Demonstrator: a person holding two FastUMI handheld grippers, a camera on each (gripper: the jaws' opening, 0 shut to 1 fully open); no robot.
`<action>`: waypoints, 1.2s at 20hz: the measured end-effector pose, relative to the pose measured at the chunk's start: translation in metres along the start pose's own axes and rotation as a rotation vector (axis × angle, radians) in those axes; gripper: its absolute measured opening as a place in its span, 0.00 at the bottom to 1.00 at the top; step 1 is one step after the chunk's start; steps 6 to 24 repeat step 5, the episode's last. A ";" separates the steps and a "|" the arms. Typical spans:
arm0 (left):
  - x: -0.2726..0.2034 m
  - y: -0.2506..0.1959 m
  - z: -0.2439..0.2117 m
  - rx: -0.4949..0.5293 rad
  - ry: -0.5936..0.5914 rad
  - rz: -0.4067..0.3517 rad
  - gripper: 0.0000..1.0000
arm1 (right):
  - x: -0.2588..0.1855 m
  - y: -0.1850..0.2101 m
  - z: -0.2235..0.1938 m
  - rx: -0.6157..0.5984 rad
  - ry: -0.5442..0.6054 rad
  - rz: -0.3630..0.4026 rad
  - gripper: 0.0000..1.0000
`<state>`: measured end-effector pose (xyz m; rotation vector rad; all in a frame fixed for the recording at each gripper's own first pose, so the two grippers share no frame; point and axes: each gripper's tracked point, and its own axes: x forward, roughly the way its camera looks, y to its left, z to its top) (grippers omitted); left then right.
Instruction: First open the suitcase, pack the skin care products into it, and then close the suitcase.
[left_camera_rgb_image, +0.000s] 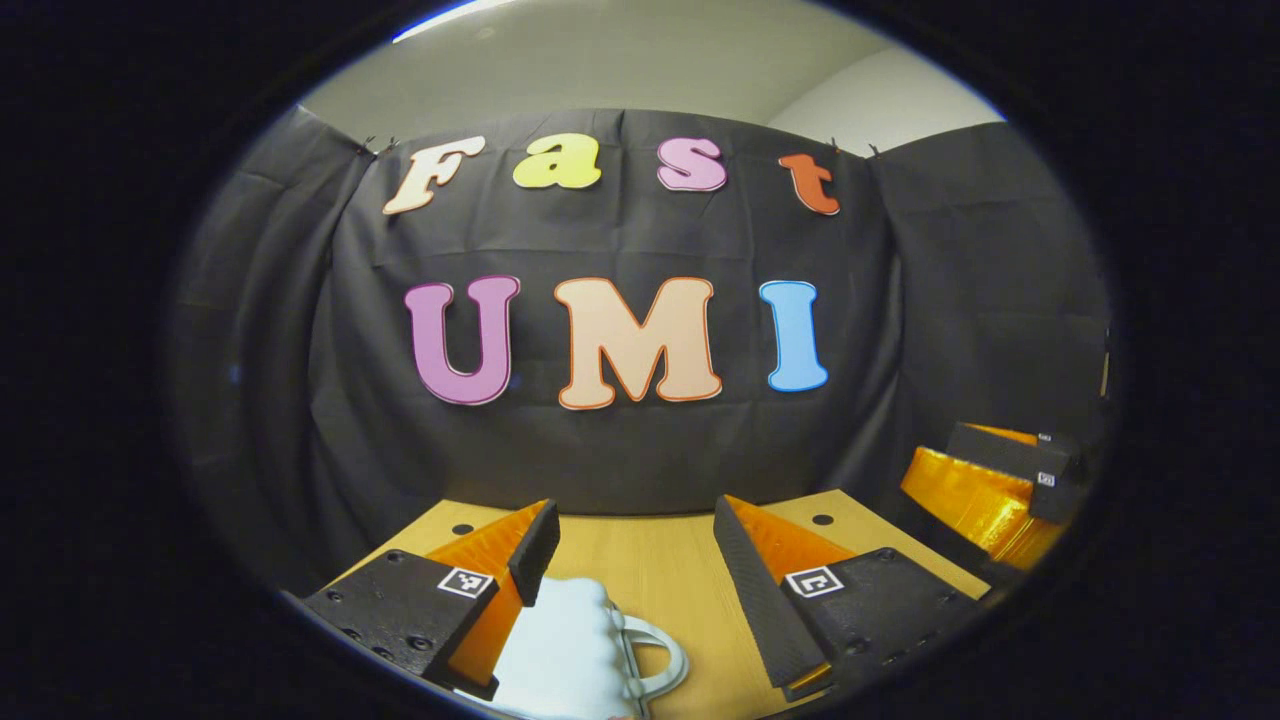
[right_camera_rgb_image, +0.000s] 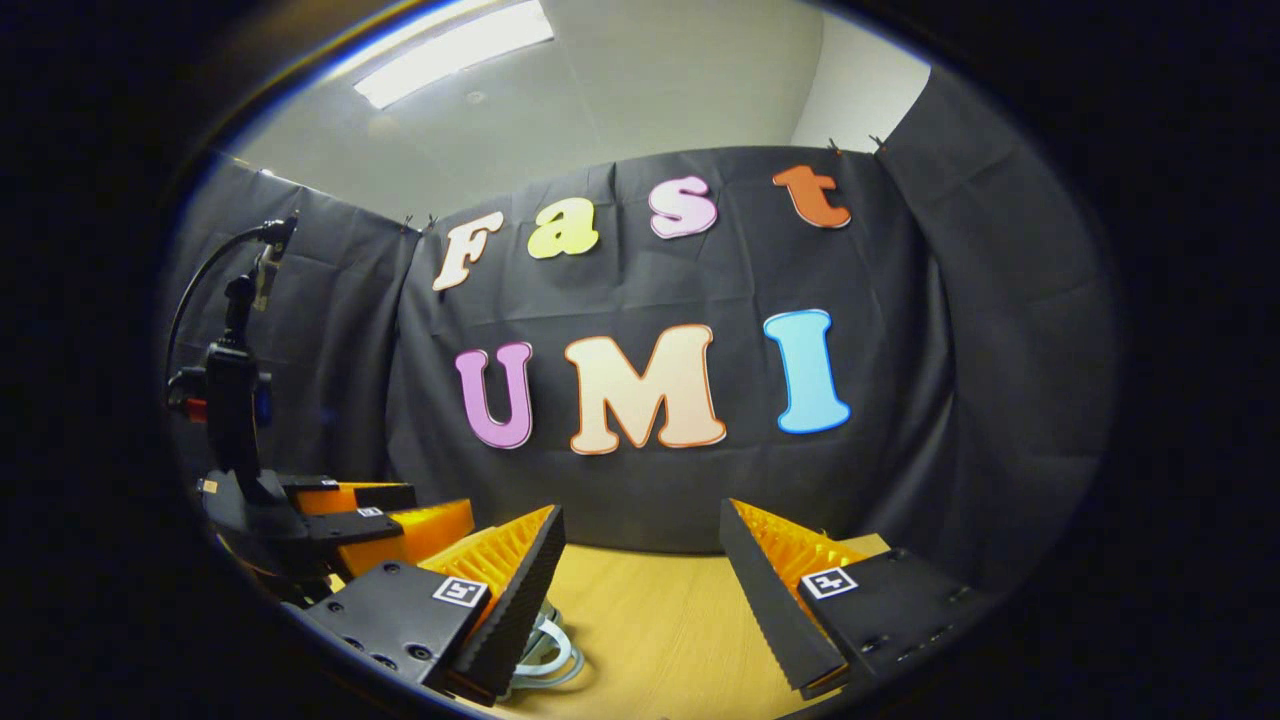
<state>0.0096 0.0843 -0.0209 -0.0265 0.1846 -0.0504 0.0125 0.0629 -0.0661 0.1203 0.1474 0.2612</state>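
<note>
The left tool (left_camera_rgb_image: 635, 560) hangs spread over the white suitcase (left_camera_rgb_image: 560, 650) on the wooden table (left_camera_rgb_image: 650, 560).

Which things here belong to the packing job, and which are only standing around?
For the job: white suitcase with its handle; left gripper; right gripper.

Only around: wooden table; camera stand at the side.

We see a pale, ribbed suitcase (left_camera_rgb_image: 560, 645) lying closed on the wooden surface (left_camera_rgb_image: 660, 570), its looped handle (left_camera_rgb_image: 655, 655) facing the booth's wall.
</note>
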 end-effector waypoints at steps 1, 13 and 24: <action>-0.001 -0.001 0.003 0.004 -0.004 -0.011 0.90 | -0.001 0.002 0.004 -0.008 -0.006 -0.011 0.98; -0.002 -0.005 0.010 0.007 -0.016 -0.056 0.90 | -0.004 0.007 0.027 -0.042 -0.044 -0.045 0.98; -0.002 -0.005 0.010 0.007 -0.016 -0.056 0.90 | -0.004 0.007 0.027 -0.042 -0.044 -0.045 0.98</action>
